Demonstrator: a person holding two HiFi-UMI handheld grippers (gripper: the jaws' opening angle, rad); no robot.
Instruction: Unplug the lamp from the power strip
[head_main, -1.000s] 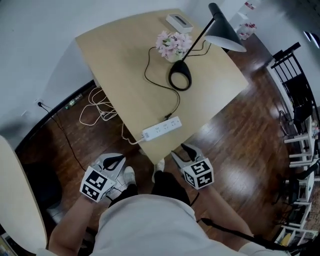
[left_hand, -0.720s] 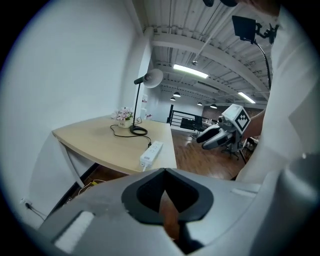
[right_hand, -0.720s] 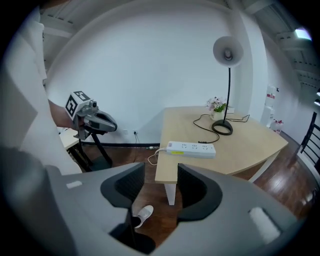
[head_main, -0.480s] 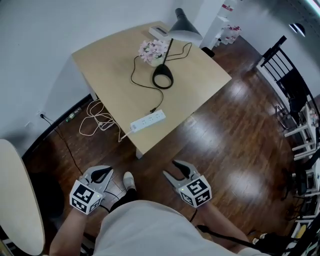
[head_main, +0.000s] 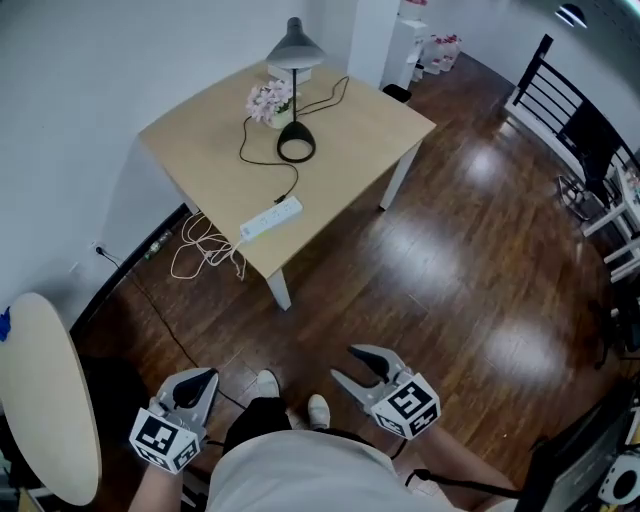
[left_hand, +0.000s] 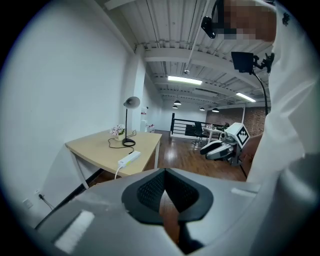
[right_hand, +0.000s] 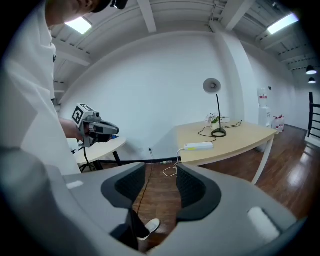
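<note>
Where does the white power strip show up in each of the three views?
Head view: the power strip lies upper left of centre, along the near edge of the table.
Left gripper view: the power strip is left of centre, at the table's near corner.
Right gripper view: the power strip is right of centre, at the table's near end.
Shared landmark: the black lamp base, beyond the strip on the same table.

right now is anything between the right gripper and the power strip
Nothing visible: only wood floor lies between the right gripper, its jaws closing with nothing between them, and the power strip at the table's near edge.
</note>
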